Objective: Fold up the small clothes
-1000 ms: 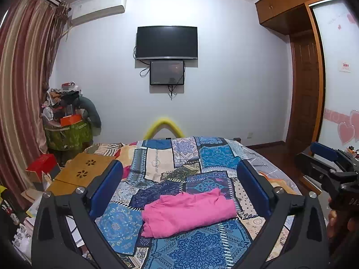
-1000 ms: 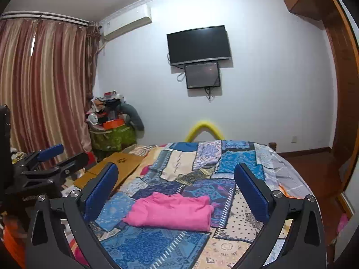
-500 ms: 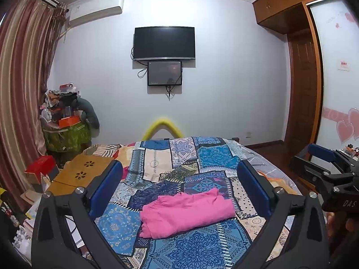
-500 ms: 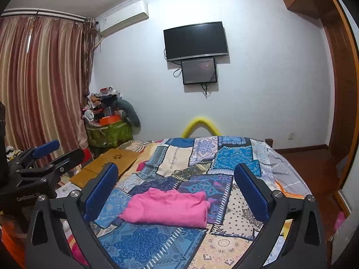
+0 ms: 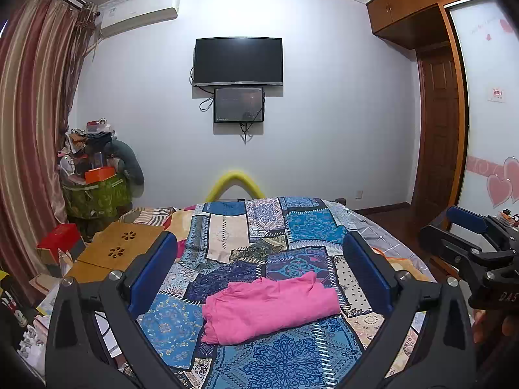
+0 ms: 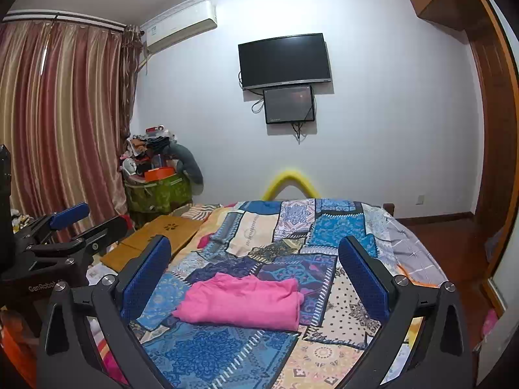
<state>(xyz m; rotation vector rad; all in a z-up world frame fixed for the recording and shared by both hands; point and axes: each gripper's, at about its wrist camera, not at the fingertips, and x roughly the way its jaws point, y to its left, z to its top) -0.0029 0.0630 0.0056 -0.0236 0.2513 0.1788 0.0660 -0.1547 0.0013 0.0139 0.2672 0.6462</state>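
Both claws were held up off the bed, well short of the cloth, nothing in either. Left claw [image 5: 259,274] had its jaws spread wide; right claw [image 6: 254,274] the same. Each one showed at the edge of the other's view, also clear of the fabric.

Pink garment [image 5: 269,308] lay on the patchwork bedspread [image 5: 292,363], near-centre of the bed, already folded into a rough rectangle with its long axis left-right. In the left wrist view the left end looked rolled and thick, and a loose corner stuck up along the far edge. In the right wrist view the right end [image 6: 296,295] was bunched, not square.

My read: the fold was mostly done. What remained was either one more fold in half or just squaring it up.

To do it well:
- drop both claws to the near edge, one at each end
- pinch all layers, not only the top one, or the stack would shear
- lift just enough to clear the bedspread and carry both ends together
- lay it down far-to-near, then flatten the raised corner

Risk: the soft bedspread could get caught in the pinch, so keep the fingertips shallow. Yellow arch [image 5: 235,183] at the far end and wooden tray [image 5: 121,248] on the left were well apart from the work.
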